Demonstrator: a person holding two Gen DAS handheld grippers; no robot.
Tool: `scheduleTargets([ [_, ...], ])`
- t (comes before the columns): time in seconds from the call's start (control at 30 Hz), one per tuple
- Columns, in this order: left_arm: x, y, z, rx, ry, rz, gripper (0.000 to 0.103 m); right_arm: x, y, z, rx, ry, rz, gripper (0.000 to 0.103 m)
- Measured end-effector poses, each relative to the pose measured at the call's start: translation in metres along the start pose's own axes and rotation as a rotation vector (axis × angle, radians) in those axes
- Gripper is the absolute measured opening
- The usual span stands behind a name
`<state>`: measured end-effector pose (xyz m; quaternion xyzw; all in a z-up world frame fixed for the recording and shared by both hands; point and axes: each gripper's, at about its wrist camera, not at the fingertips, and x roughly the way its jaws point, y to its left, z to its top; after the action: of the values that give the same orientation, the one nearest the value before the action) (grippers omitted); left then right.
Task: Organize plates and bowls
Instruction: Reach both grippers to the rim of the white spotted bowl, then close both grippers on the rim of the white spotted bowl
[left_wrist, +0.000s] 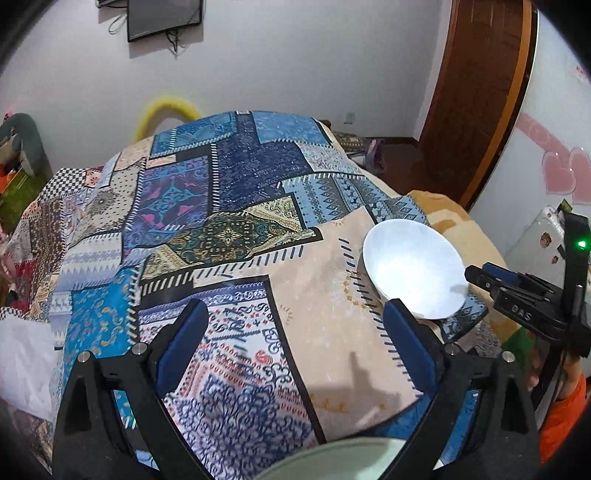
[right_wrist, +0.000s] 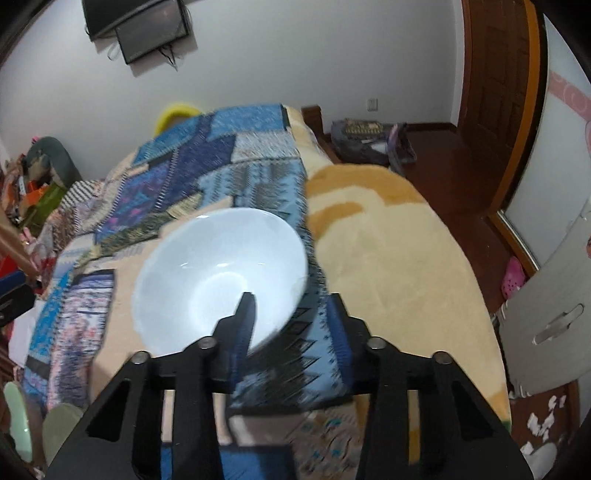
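A white bowl sits tilted on the patchwork cloth, and also shows in the left wrist view at the right. My right gripper is open, with its left finger over the bowl's inside near rim and its right finger outside the bowl; its fingers reach the bowl's right edge in the left wrist view. My left gripper is open and empty above the cloth, left of the bowl. A pale green dish rim shows at the bottom between its fingers.
The cloth lies on a beige and orange blanket on a bed. Pale green dishes sit at the lower left in the right wrist view. A wooden door, a grey box and clutter at the far left surround the bed.
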<state>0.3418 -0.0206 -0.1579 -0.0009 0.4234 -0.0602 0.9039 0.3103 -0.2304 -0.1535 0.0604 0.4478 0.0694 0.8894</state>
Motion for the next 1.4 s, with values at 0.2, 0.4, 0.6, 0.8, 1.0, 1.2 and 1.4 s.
scheduleTargets([
  [0.2,0.026,-0.008,0.004,0.018,0.030,-0.011,0.097,0.025,-0.002,0.005,0.018,0.060,0.056,0.018],
  [0.4,0.043,-0.015,0.003,0.019,0.056,-0.033,0.095,0.023,0.008,0.000,-0.024,0.049,0.072,0.014],
  [0.6,0.065,-0.020,0.000,0.022,0.111,-0.023,0.083,0.016,0.026,-0.012,-0.088,0.071,0.138,0.014],
  [0.8,0.086,-0.017,-0.008,0.002,0.179,-0.026,0.067,0.016,0.044,-0.021,-0.144,0.094,0.180,0.014],
  [1.0,0.104,-0.013,-0.021,-0.041,0.257,-0.067,0.046,0.029,0.047,-0.020,-0.113,0.125,0.174,0.023],
  [1.2,0.104,-0.017,-0.024,-0.039,0.257,-0.107,0.029,0.028,0.055,-0.024,-0.118,0.116,0.175,0.017],
  [1.4,0.098,-0.027,-0.024,-0.015,0.253,-0.107,0.015,0.017,0.058,-0.025,-0.111,0.107,0.168,0.016],
])
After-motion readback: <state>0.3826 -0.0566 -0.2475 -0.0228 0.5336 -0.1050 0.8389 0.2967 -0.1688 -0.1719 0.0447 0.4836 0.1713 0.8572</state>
